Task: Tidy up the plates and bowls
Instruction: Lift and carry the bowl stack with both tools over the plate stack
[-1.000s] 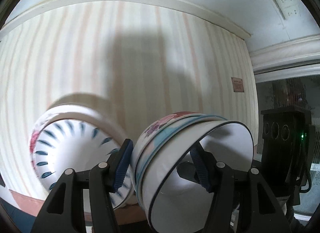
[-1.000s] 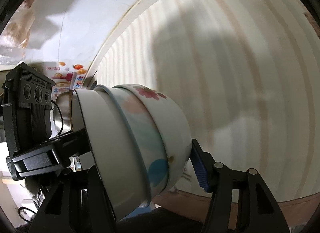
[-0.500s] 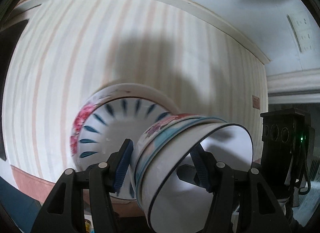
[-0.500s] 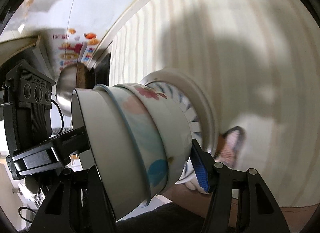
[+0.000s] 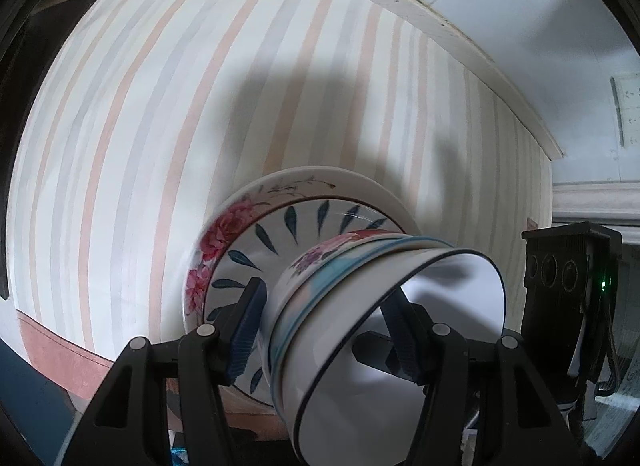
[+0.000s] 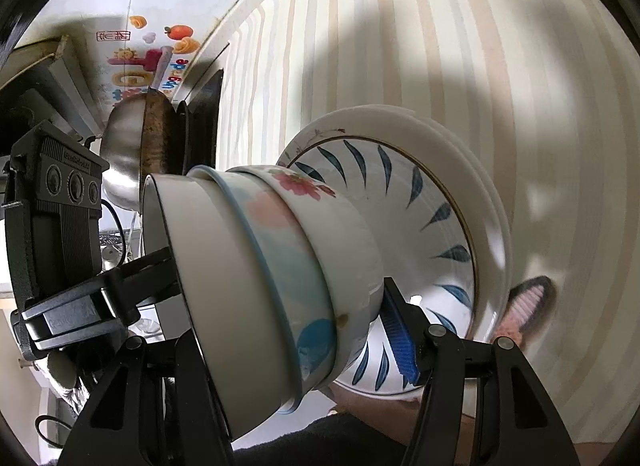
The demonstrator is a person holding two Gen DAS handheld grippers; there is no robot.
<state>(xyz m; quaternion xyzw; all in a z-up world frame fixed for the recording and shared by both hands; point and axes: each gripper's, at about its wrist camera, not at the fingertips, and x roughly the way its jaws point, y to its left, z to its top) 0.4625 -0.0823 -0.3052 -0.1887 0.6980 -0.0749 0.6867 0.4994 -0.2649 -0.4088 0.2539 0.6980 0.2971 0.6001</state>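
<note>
I'm gripping the bowl stack [image 5: 360,306] with both claws, left claw [image 5: 324,330] and right claw [image 6: 280,330] each clamping its wall, holding it tilted over the leaf-patterned plates [image 6: 440,225] at two o'clock.

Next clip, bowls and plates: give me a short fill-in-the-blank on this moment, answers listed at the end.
1. The nested bowl stack is gripped by ____ grippers at once.
2. The plate pile lies on a ____ tablecloth.
3. The top plate bears dark blue ____ marks around its rim.
4. The innermost bowl is plain ____ inside.

Missing words: both; striped; leaf-shaped; white
</note>
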